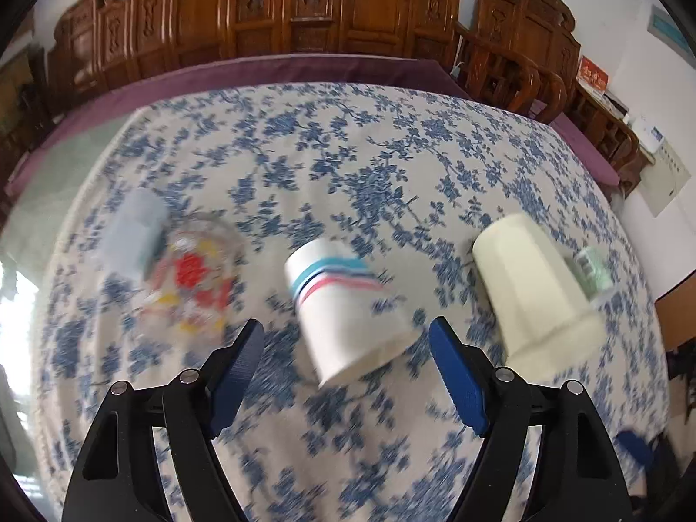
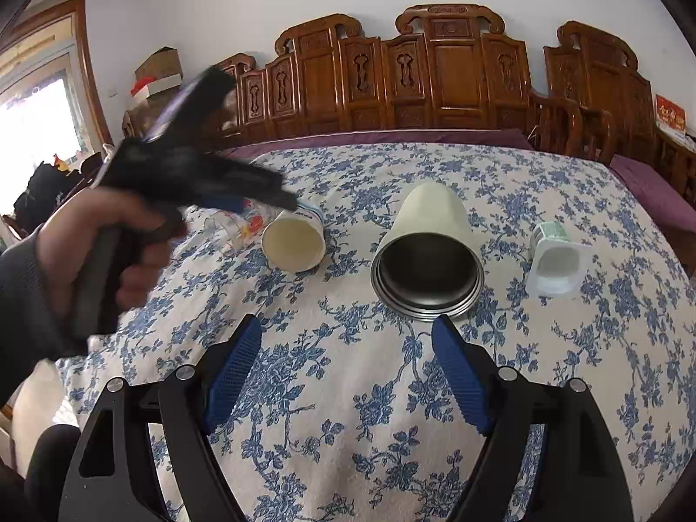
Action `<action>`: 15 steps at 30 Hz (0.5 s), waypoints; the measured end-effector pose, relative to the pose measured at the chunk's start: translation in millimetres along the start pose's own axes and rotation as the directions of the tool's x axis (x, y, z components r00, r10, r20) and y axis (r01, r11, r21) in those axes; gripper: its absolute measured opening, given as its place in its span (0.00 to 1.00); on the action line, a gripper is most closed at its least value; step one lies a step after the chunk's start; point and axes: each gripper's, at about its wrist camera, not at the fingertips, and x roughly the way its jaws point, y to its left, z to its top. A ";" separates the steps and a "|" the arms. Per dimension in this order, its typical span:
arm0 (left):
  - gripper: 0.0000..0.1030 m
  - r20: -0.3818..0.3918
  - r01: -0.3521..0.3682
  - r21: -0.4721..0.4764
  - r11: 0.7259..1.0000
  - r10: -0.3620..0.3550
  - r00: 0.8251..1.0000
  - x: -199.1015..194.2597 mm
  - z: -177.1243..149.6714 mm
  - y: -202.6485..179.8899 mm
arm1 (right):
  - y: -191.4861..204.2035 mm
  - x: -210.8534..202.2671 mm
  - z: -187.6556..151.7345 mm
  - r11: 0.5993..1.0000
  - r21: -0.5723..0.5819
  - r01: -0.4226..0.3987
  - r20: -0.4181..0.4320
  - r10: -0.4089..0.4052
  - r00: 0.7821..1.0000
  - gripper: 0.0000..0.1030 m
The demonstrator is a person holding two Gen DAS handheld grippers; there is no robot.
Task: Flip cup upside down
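Just ahead of your spread left jaws: striped paper cup (image 1: 343,304) lying sideways; straddle mid-wall, pinch lightly. Right jaws spread, idle.

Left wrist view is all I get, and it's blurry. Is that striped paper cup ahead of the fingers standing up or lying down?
Observer: Lying down. The right wrist view shows the paper cup on its side, with its open mouth facing that camera.
Operator: And the cream cup next to it?
Observer: The cream cup is on its side as well, and its inside is dark metal.
Operator: What's the green thing behind it?
Observer: A small white plastic pot with a green label. It also lies on its side, apart from the cream cup.
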 end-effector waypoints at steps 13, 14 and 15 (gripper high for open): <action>0.63 -0.224 -0.082 -0.019 0.996 0.075 0.972 63.7 31.1 -3.5 | -4.5 -9.7 2.6 0.999 0.023 -0.037 0.008 0.037 0.999 0.80; 0.63 -0.229 -0.089 -0.015 0.996 0.084 0.970 64.7 31.1 -3.5 | -4.2 -10.7 2.8 0.999 0.024 -0.036 0.009 0.036 0.999 0.80; 0.63 -0.236 -0.096 -0.009 0.995 0.092 0.968 66.0 31.2 -3.2 | -4.9 -11.8 3.0 0.999 0.026 -0.035 0.010 0.035 0.999 0.80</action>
